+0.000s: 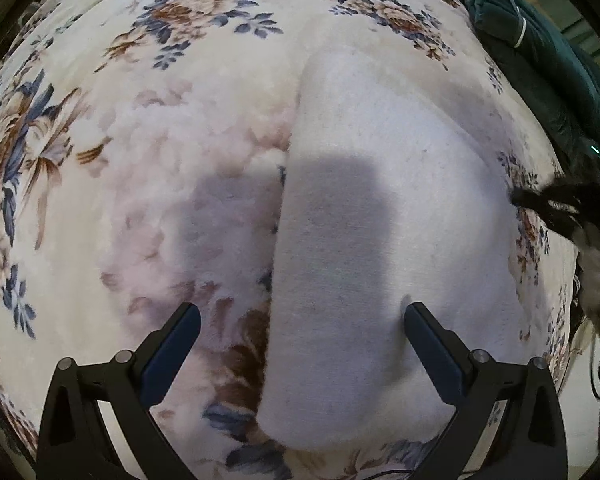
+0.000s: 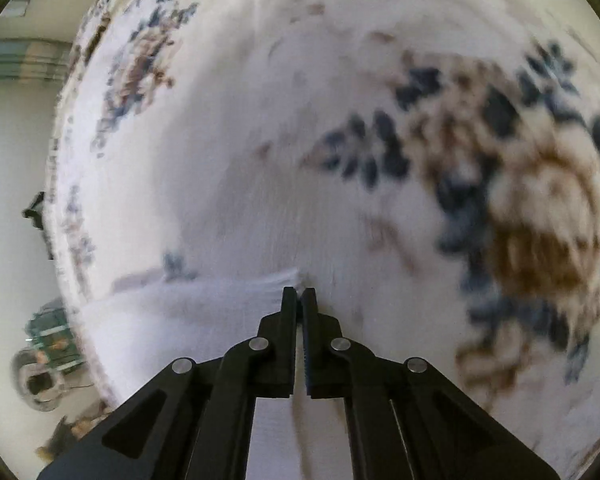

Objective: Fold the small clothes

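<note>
While the white cloth [image 1: 360, 240] lies flat as a long folded strip on the flowered fleece blanket [image 1: 140, 160], we see the left gripper [image 1: 300, 332] above its near end with the jaws wide apart, one finger over the cloth and the other over the blanket. In the blurred right wrist view the right gripper [image 2: 299, 292] has its jaws together at the corner of the cloth [image 2: 204, 304], seemingly pinching its edge, and a dark green garment [image 1: 540, 60] lies at the blanket's far right edge

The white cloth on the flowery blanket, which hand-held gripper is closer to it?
Right. The right hand-held gripper is shut at the edge of the white cloth, apparently pinching it. The left hand-held gripper is open over the cloth, one finger over it, one over the blanket.
</note>
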`<act>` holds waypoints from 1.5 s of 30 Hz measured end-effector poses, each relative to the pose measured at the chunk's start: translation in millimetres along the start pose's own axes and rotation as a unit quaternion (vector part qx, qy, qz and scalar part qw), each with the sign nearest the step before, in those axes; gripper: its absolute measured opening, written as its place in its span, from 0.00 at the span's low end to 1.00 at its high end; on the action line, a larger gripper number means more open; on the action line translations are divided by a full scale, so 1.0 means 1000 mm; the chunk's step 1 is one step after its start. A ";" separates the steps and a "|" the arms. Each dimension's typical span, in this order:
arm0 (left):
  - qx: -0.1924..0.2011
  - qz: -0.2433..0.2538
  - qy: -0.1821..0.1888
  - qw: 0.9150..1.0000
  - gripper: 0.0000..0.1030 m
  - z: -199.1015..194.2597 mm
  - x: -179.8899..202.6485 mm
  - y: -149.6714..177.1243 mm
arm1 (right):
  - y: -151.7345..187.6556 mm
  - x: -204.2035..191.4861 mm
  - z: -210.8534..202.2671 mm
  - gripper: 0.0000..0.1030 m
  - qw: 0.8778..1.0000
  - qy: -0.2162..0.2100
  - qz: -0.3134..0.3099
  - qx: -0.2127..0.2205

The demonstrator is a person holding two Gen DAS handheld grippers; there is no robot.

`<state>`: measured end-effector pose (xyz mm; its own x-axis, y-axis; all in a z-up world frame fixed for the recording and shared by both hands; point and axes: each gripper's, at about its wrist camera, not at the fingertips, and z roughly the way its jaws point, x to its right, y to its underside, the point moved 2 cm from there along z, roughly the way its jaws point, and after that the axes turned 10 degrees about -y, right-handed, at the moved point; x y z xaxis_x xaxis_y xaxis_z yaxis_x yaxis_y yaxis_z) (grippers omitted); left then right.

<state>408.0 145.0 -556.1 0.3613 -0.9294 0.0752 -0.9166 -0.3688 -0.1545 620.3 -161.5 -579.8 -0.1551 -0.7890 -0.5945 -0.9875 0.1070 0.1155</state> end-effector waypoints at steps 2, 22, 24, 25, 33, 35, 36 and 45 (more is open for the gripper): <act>0.001 -0.001 0.000 1.000 1.00 -0.002 -0.002 0.002 | 0.026 0.004 -0.019 0.21 1.000 -0.018 -0.006 -0.008; -0.014 -0.013 -0.005 1.000 1.00 -0.012 0.002 0.021 | 0.208 0.010 -0.042 0.04 0.998 -0.019 0.001 0.057; -0.013 -0.008 0.003 1.000 1.00 -0.013 0.004 0.022 | 0.209 0.021 -0.045 0.04 0.998 0.035 -0.011 0.059; -0.013 -0.004 0.002 1.000 1.00 -0.013 0.006 0.022 | 0.209 0.032 -0.036 0.04 0.998 0.042 0.007 0.047; -0.006 -0.008 -0.001 1.000 1.00 -0.013 0.002 0.023 | 0.201 0.060 0.018 0.41 0.994 -0.032 0.100 0.005; -0.005 -0.012 -0.001 1.000 1.00 -0.014 -0.002 0.025 | 0.201 0.059 0.013 0.56 0.994 -0.041 0.101 0.013; -0.006 -0.016 0.000 1.000 1.00 -0.013 -0.004 0.026 | 0.202 0.062 0.014 0.60 0.995 -0.035 0.095 0.008; -0.011 -0.035 0.002 0.999 1.00 -0.010 -0.016 0.034 | 0.200 0.079 0.055 0.22 0.950 -0.264 0.163 -0.018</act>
<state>369.3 147.9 -553.2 0.4232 -0.9016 0.0898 -0.8928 -0.4319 -0.1280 408.6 -169.3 -647.9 -0.4542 -0.3022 -0.8381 -0.8846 0.2649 0.3838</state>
